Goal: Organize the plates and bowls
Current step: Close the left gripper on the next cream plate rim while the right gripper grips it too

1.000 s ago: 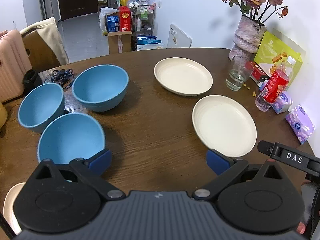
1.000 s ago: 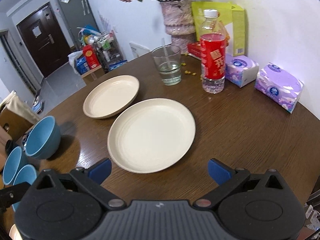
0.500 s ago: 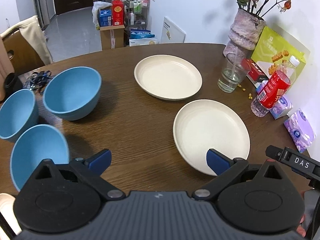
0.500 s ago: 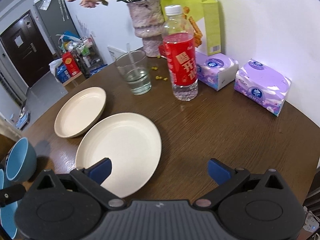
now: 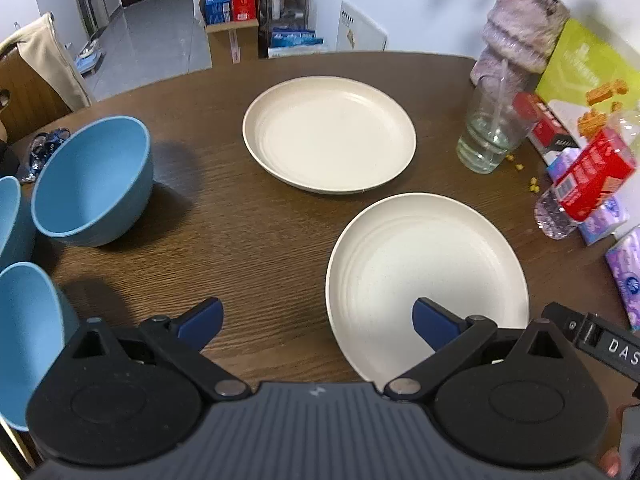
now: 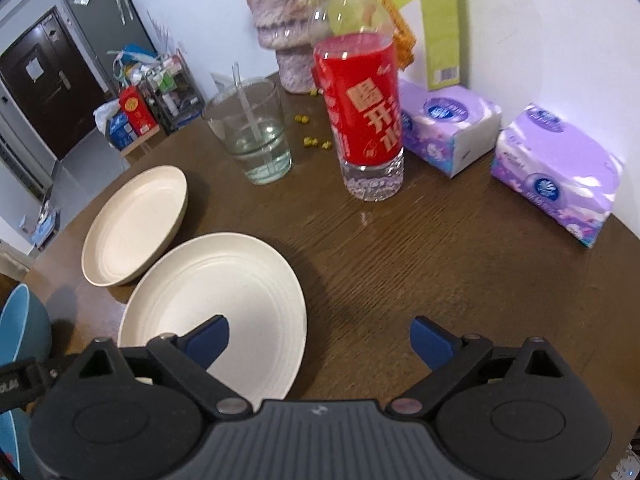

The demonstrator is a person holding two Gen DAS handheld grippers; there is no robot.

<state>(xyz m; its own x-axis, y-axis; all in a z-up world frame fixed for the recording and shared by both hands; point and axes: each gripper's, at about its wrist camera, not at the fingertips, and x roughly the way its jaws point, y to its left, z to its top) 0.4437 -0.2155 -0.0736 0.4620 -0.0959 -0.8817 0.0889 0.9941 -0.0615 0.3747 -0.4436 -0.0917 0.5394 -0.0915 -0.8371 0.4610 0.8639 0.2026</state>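
Two cream plates lie on the brown table: the near plate (image 5: 428, 272) and the far plate (image 5: 328, 132); both also show in the right wrist view, near (image 6: 224, 292) and far (image 6: 132, 224). Three blue bowls stand at the left: one upright bowl (image 5: 92, 180), one at the left edge (image 5: 8, 216), one close by (image 5: 28, 332). My left gripper (image 5: 316, 320) is open and empty, its right finger over the near plate's edge. My right gripper (image 6: 320, 340) is open and empty, its left finger over the near plate.
A glass of water (image 6: 252, 136), a red-labelled bottle (image 6: 364, 112), two purple tissue packs (image 6: 556, 172), a vase (image 6: 284, 28) and a green box (image 5: 588, 76) crowd the table's right side. A chair (image 5: 32, 76) stands at the far left.
Both grippers have moved right and closer to the table. The plates now sit nearer each gripper, and the bowls have slid toward the left edge of the views.
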